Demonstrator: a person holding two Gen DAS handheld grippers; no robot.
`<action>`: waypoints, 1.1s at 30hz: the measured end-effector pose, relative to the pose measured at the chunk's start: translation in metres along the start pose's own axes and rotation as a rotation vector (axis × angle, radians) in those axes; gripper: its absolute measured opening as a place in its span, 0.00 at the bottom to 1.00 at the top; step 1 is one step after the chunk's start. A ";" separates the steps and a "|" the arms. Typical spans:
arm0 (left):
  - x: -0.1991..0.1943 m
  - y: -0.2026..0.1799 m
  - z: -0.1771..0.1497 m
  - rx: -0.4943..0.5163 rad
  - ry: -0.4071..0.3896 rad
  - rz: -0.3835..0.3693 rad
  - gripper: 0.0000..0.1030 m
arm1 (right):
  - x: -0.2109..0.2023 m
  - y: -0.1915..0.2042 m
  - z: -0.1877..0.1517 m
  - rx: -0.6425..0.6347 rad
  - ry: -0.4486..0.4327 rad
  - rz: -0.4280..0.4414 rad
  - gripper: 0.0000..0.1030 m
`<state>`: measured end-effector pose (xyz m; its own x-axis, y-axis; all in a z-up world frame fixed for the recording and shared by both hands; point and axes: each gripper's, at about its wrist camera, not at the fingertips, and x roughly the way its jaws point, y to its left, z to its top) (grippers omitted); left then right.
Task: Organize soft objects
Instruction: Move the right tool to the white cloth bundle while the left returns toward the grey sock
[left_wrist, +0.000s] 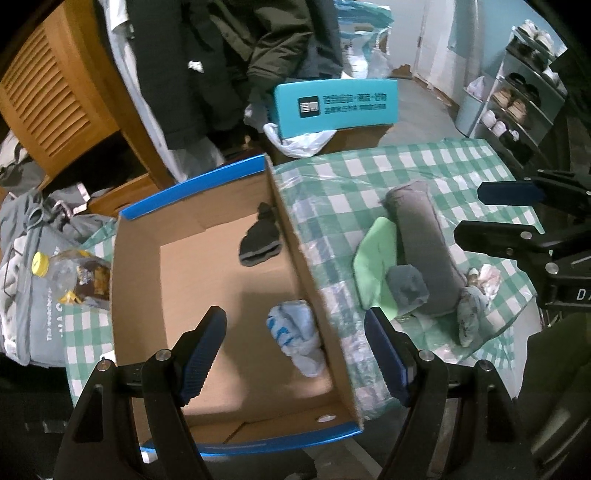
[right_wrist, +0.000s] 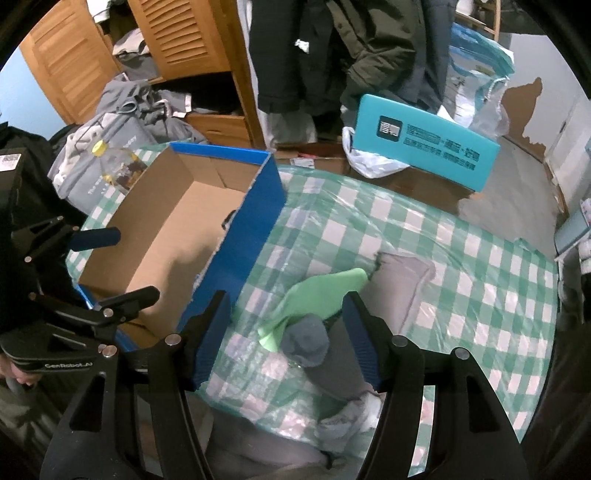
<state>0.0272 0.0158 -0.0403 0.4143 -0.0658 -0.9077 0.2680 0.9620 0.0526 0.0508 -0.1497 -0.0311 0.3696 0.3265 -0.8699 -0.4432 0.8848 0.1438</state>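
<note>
Messy bedroom, checked tablecloth (right_wrist: 480, 266). Our right gripper (right_wrist: 286, 339) hangs open right over the grey sock ball (right_wrist: 306, 341), cardboard box (right_wrist: 255, 221) at 10 o'clock; left gripper (left_wrist: 295, 354) open, empty.

Open cardboard box (left_wrist: 207, 280) with blue outer walls, sitting on the left part of the checked cloth; inside, a dark rolled sock pair (left_wrist: 260, 240) near the far wall and a white-and-blue bundled sock pair (left_wrist: 295, 334) against the right wall. Outside, to the right of the box, a long grey rolled cloth (left_wrist: 424, 254) lying over a flat light-green cloth (left_wrist: 373, 262), with a blue-grey sock ball (left_wrist: 406, 286) touching both and a pale patterned sock (left_wrist: 471, 317) at the near end.
</note>
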 end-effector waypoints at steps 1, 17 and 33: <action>0.001 -0.003 0.001 0.005 0.001 -0.003 0.76 | -0.001 -0.003 -0.002 0.002 0.001 -0.004 0.62; 0.019 -0.060 0.009 0.082 0.044 -0.040 0.76 | -0.012 -0.055 -0.039 0.086 0.027 -0.053 0.62; 0.053 -0.102 0.004 0.138 0.112 -0.057 0.77 | 0.010 -0.092 -0.079 0.156 0.122 -0.079 0.62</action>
<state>0.0253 -0.0868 -0.0916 0.2972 -0.0822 -0.9513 0.4082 0.9116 0.0487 0.0311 -0.2540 -0.0902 0.2919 0.2199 -0.9308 -0.2811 0.9500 0.1362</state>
